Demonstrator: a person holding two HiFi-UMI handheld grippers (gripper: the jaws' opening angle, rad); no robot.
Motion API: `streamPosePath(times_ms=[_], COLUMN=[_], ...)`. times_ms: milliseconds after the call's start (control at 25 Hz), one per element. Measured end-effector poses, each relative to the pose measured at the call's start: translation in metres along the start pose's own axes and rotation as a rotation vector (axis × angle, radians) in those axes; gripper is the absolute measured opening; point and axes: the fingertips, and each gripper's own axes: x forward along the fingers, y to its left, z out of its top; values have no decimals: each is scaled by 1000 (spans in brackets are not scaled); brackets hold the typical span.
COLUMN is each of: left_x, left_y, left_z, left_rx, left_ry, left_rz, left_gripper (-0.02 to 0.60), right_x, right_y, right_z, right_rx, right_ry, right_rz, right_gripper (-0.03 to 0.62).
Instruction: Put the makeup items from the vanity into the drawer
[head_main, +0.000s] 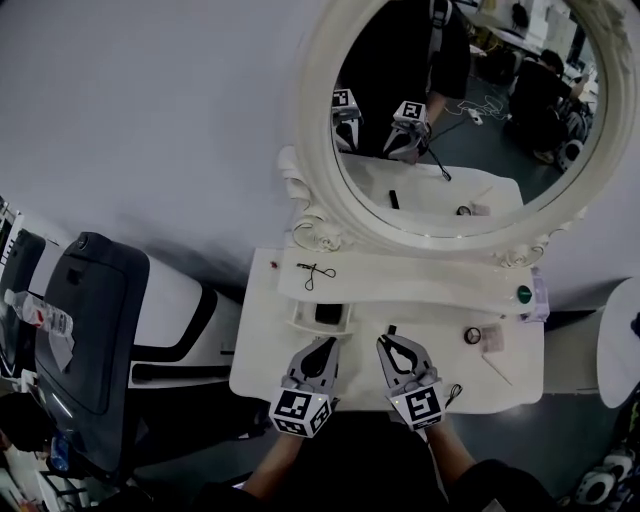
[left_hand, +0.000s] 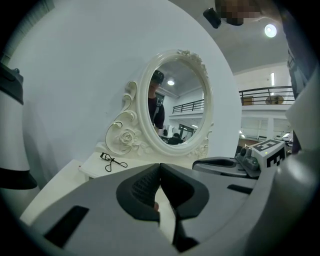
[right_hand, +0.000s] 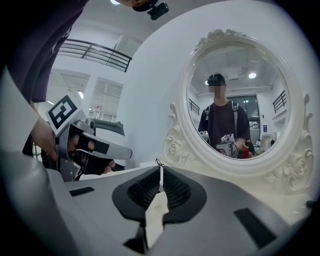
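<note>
Eyelash curler (head_main: 317, 274) on shelf (head_main: 420, 285), ahead of both tools | left tool (head_main: 325, 347) closed, empty | right tool (head_main: 390, 342) closed, empty

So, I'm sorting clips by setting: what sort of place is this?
Likely an open workspace or lab, staged as a dressing corner: a white vanity table with an ornate oval mirror and an eyelash curler, while the mirror reflects a seated person and trailing cables.
</note>
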Motion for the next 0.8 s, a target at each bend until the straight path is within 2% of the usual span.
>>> streamPosePath(times_ms=[120, 240, 400, 680, 800], left_x=[3, 8, 20, 55, 69], left_y=[-12, -23, -38, -66, -76], left_z=[-4, -7, -15, -51, -62], left_rx=[4, 10, 11, 29, 35], left_ry=[10, 16, 40, 147, 178], left_rz=[-20, -39, -59, -86, -95], left_gripper=[15, 15, 15, 15, 15], right_x=[-9, -19, -31, -58, -64], right_y=[-7, -12, -24, -44, -54], right_z=[1, -5, -6, -36, -41], right_rx=[-5, 34, -12, 92, 54], right_ry=[-15, 17, -26, 78, 43], right_rz=[-21, -43, -71, -125, -133], right_gripper=[35, 34, 32, 31, 29])
